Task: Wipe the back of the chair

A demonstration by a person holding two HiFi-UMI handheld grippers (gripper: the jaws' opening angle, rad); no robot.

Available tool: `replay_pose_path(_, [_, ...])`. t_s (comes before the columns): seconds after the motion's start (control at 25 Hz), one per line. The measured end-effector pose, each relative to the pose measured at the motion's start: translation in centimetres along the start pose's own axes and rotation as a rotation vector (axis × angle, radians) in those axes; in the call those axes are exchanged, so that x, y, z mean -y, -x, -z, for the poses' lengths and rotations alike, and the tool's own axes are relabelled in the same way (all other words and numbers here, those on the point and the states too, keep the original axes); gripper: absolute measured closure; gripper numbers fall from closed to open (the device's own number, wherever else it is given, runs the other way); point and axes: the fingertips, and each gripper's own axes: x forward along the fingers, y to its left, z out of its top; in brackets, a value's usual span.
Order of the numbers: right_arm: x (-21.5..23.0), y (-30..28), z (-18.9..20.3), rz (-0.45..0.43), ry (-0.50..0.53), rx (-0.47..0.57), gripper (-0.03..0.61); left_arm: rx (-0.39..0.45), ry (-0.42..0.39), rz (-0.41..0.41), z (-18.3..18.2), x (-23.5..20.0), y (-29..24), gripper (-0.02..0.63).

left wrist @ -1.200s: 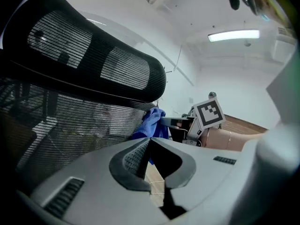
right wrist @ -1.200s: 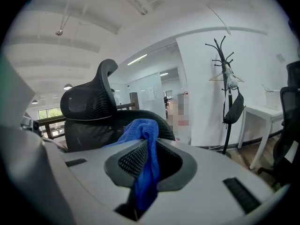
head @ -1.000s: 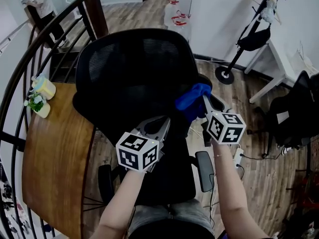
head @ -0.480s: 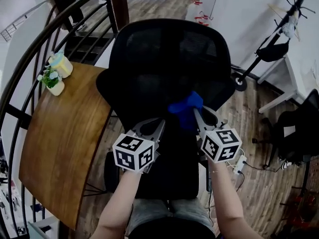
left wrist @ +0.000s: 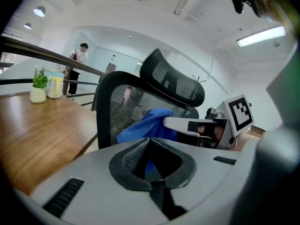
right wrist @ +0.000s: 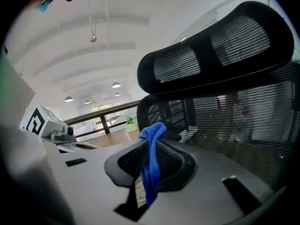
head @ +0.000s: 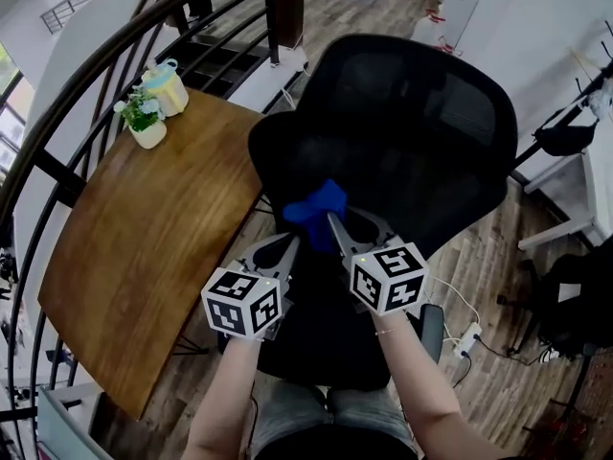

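Pinching a blue cloth (head: 314, 206) between its closed jaws, the right gripper (head: 332, 220) holds the bunched fabric against the black mesh chair back (head: 421, 132), at the back's left side as the head view shows it. A strip of the cloth hangs down between the jaw pads. The left gripper (head: 287, 247) sits just beside it, jaws brought together with nothing in them. A wooden table (head: 144, 238) stands to the chair's left, with a small potted plant (head: 144, 123) at its far corner.
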Motion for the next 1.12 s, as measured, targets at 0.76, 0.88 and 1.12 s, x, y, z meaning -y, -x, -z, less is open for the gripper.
replay_pose_path(0.76, [-3.2, -10.6, 1.3, -0.068, 0.032, -0.082, 0.517, -0.015, -0.014, -0.052, 0.7, -5.8, 1.7, 0.598])
replay_pose_path(0.88, [-1.6, -9.9, 1.7, -0.031, 0.019, -0.087, 0.515, -0.022, 0.004, -0.048, 0.9, -5.5, 0.8, 0.598])
replay_pose_path(1.12, [2.4, -7.4, 2.0, 0.048, -0.004, -0.079, 0.515, -0.043, 0.003, -0.015, 1.4, -3.6, -1.2, 0.598])
